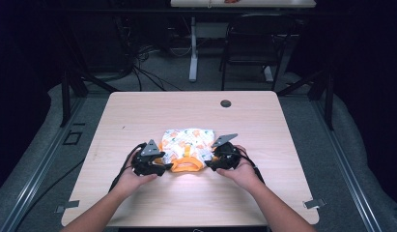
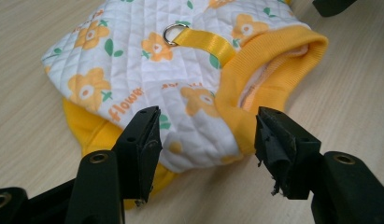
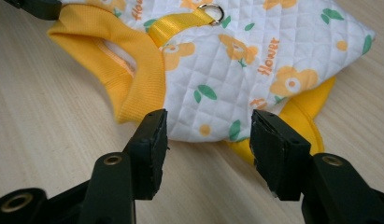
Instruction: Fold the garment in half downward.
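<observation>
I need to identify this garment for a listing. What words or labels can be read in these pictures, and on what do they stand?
"flower": orange lettering on the quilted white pet vest, near its yellow hem, in the left gripper view.
"flower": also twice on it in the right gripper view.
A smaller orange word near the yellow collar: too blurred to read.

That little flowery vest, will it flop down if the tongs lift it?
Probably. The vest looks like soft quilted cloth, so it should sag. It seems light and lies flat, so it won't roll. The metal ring may dangle.
</observation>
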`<action>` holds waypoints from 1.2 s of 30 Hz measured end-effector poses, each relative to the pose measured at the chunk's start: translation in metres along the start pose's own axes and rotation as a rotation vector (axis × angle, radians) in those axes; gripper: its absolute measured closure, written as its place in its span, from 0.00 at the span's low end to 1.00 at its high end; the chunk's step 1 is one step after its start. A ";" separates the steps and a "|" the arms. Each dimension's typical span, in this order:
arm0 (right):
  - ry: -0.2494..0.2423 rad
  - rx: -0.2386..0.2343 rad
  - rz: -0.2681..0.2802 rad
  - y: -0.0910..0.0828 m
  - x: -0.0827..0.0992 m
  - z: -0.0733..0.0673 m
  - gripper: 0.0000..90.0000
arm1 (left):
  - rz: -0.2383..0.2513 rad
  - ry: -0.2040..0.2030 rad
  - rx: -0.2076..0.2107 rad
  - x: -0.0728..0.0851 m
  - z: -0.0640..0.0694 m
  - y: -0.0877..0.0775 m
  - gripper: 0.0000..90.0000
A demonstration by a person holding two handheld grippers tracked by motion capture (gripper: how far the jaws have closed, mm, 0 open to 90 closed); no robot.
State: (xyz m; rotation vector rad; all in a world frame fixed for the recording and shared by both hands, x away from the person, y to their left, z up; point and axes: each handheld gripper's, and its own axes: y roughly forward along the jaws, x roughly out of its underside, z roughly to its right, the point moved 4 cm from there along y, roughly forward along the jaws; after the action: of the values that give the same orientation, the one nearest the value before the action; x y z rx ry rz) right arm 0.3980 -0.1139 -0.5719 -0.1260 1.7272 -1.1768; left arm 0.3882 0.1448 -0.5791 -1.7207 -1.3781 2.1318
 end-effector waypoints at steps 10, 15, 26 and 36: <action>-0.010 0.036 0.004 -0.018 0.017 -0.018 0.51 | 0.044 -0.081 0.012 0.020 0.009 -0.021 0.51; 0.002 0.034 0.017 -0.025 0.028 -0.026 0.51 | 0.051 -0.105 0.011 0.030 0.012 -0.029 0.52; 0.008 0.045 0.052 -0.038 0.047 -0.039 0.51 | 0.061 -0.125 -0.002 0.048 0.016 -0.048 0.52; 0.049 0.044 0.063 -0.035 0.061 -0.033 0.51 | 0.059 -0.155 -0.015 0.055 0.012 -0.047 0.54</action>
State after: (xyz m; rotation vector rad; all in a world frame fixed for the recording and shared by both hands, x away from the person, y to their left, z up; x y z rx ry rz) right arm 0.3283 -0.1454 -0.5853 -0.0161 1.7345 -1.1791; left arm 0.3372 0.1963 -0.5897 -1.6525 -1.3997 2.3364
